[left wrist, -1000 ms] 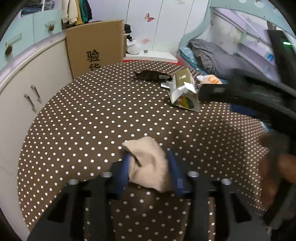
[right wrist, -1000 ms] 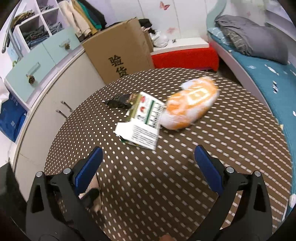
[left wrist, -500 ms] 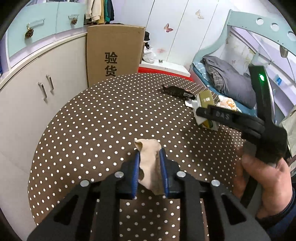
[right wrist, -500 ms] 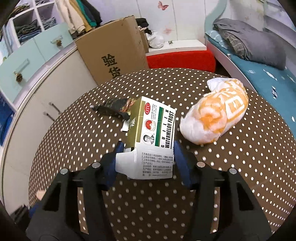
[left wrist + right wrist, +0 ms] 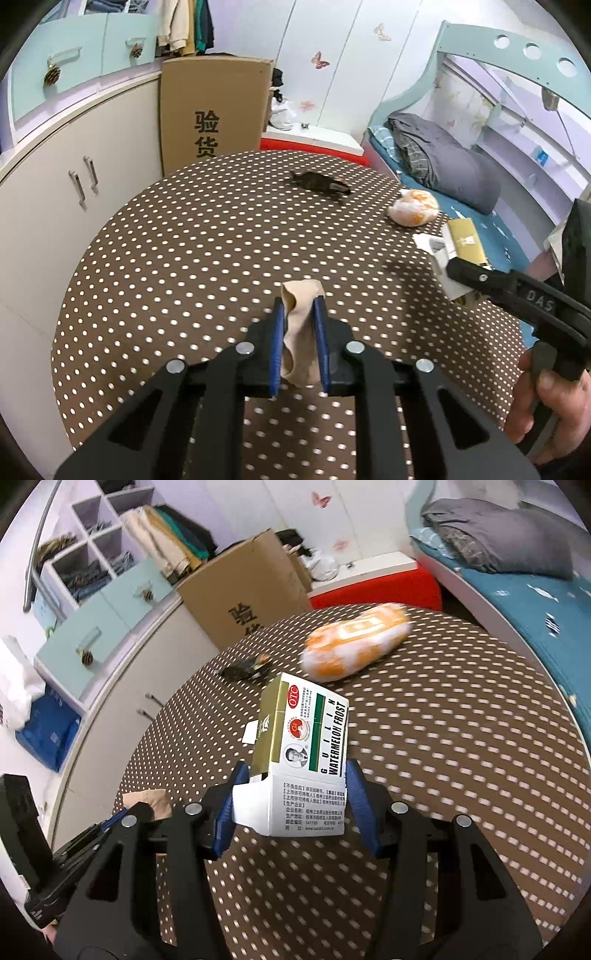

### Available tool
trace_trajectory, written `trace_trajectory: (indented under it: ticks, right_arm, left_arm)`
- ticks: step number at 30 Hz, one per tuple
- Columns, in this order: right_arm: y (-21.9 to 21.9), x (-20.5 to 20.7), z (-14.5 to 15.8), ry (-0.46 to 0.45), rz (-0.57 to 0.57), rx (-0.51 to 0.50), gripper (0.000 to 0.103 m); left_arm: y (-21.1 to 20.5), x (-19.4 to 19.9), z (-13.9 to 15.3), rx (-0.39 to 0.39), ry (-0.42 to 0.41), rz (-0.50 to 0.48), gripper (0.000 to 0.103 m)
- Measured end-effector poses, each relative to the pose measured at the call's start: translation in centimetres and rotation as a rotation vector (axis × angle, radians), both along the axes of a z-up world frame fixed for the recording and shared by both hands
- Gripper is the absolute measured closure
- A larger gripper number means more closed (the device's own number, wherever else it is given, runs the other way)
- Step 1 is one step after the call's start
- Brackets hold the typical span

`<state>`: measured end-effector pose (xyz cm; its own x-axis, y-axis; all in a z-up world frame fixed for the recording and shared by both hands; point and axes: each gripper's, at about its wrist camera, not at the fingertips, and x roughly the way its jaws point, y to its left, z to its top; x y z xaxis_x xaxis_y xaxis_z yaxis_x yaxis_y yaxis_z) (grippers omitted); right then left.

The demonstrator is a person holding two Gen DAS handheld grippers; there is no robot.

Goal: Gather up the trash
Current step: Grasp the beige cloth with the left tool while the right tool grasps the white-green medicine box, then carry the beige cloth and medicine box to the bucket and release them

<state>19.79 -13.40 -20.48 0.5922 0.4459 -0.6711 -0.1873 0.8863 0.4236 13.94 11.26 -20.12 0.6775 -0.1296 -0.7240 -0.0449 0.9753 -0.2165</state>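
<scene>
Left gripper (image 5: 299,317) fingers clamp beige scrap (image 5: 300,339); right gripper (image 5: 291,794) fingers clamp medicine box (image 5: 306,753). Orange bag (image 5: 354,642), dark wrapper (image 5: 321,181) remain near bench far edge.

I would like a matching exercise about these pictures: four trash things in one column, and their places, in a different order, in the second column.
Things:
1. beige paper scrap
2. medicine box
3. orange and white bag
4. dark wrapper

Places:
A. lying on the table, near the bed side
B. held in the right gripper
C. lying on the table, near the cardboard box
D. held in the left gripper

Pairs: 1-D, 2-B, 3-A, 4-C
</scene>
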Motion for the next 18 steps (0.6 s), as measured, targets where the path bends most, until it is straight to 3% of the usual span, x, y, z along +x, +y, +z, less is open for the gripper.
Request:
trace_trajectory:
  ticks: [6, 8, 10, 11, 14, 18]
  right_arm:
    - [-3.2, -1.3, 1.4, -0.035, -0.048, 0.018, 0.05]
    - [-3.8, -1.4, 1.4, -0.034, -0.055, 0.02, 0.05]
    - [-4.3, -1.6, 1.3, -0.031, -0.058, 0.023, 0.05]
    - [-4.5, -1.7, 1.2, -0.029, -0.06, 0.027, 0.05]
    - [-5.1, -1.9, 1.0, -0.027, -0.067, 0.037, 0.05]
    - [-5.9, -2.0, 0.9, -0.028, -0.083, 0.049, 0.05]
  left_arm:
    - [-2.6, -0.1, 0.3, 0.018, 0.002, -0.037, 0.089]
    - [-3.1, 0.1, -0.1, 0.044, 0.013, -0.046, 0.085]
    - [-3.5, 0.6, -1.0, 0.086, 0.053, -0.047, 0.052]
    - [-3.4, 0.8, -1.3, 0.097, 0.059, -0.043, 0.05]
    - [-3.1, 1.5, -2.6, 0.083, 0.093, -0.051, 0.053]
    - [-3.2, 2.0, -2.9, 0.054, 0.102, -0.079, 0.087]
